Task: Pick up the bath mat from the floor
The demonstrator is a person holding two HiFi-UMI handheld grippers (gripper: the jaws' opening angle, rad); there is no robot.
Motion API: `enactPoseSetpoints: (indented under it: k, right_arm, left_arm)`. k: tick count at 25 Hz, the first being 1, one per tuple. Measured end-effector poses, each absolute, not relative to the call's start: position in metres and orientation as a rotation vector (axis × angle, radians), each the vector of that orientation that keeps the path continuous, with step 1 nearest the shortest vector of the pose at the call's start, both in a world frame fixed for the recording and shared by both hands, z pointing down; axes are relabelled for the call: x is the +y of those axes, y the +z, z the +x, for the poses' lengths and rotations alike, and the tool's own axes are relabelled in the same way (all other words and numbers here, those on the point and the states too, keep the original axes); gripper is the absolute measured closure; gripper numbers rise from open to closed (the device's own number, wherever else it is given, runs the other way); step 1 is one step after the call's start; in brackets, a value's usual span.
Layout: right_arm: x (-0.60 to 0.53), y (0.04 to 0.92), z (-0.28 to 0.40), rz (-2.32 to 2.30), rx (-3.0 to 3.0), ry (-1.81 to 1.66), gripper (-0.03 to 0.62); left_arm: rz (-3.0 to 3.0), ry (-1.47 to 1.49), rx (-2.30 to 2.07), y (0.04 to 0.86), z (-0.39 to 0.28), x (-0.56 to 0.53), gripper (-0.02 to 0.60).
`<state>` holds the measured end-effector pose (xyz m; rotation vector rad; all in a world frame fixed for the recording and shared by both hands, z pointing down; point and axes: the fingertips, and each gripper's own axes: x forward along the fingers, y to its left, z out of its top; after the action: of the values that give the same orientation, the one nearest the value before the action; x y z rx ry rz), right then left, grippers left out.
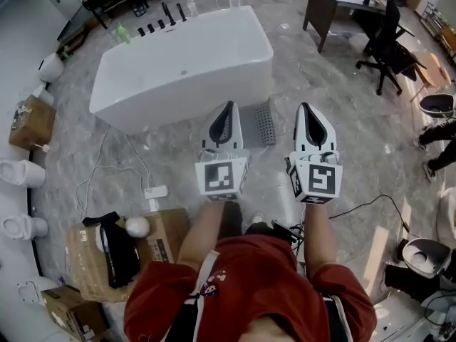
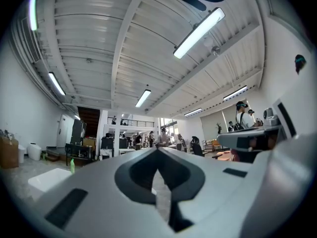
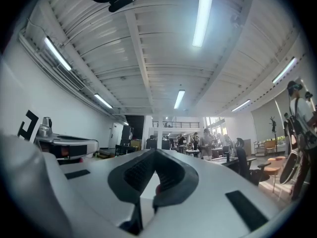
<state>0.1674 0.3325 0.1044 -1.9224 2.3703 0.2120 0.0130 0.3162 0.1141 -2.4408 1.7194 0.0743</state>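
A: Mat position first: the flat grey bath mat with rows of small holes (image 1: 259, 125) lies on the marbled grey floor (image 1: 342, 155), just beside the base of the white freestanding bathtub (image 1: 185, 63), partly hidden by a tool.

B: Both tools are held well above it. The left gripper (image 1: 226, 112) and the right gripper (image 1: 308, 114) have their jaws pressed together on nothing, and they point out across the hall rather than down.

A: So the first risk is arriving with the jaws together. Closed tips would only shove the mat along.

B: It also lies flat. I judge that a thin edge is hard to get a jaw beneath, so the tips may scrape the floor or skid off.

A: The tub blocks the far side, which leaves only the near edges.

B: And a limp mat pinched at one corner may sag and slip free. The thin white cable (image 1: 107, 168) on the floor to the left could catch a foot.
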Motion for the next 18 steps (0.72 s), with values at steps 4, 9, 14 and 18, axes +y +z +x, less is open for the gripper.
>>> enactPoseSetpoints:
  k: [4,9,14,18]
  right_arm:
    - [0.326,0.110,0.175,-1.927,2.370,0.191,0.583]
    - [0.310,0.111,0.167,-1.921,2.390,0.205,0.583]
    - [0.285,0.117,0.158,-1.920,2.414,0.197,0.582]
    - [0.265,0.113,0.145,-1.904,2.431,0.221,0.582]
  left_arm:
    - [-2.454,0.067,1.712,0.120,0.022,0.313,0.568]
    - [-2.455,0.066,1.732,0.126,0.015,0.300,0.568]
    - [-2.448,0.092,1.746,0.127,0.007,0.276,0.568]
    - [-2.457,0.101,1.755,0.123,-0.004,0.256,0.568]
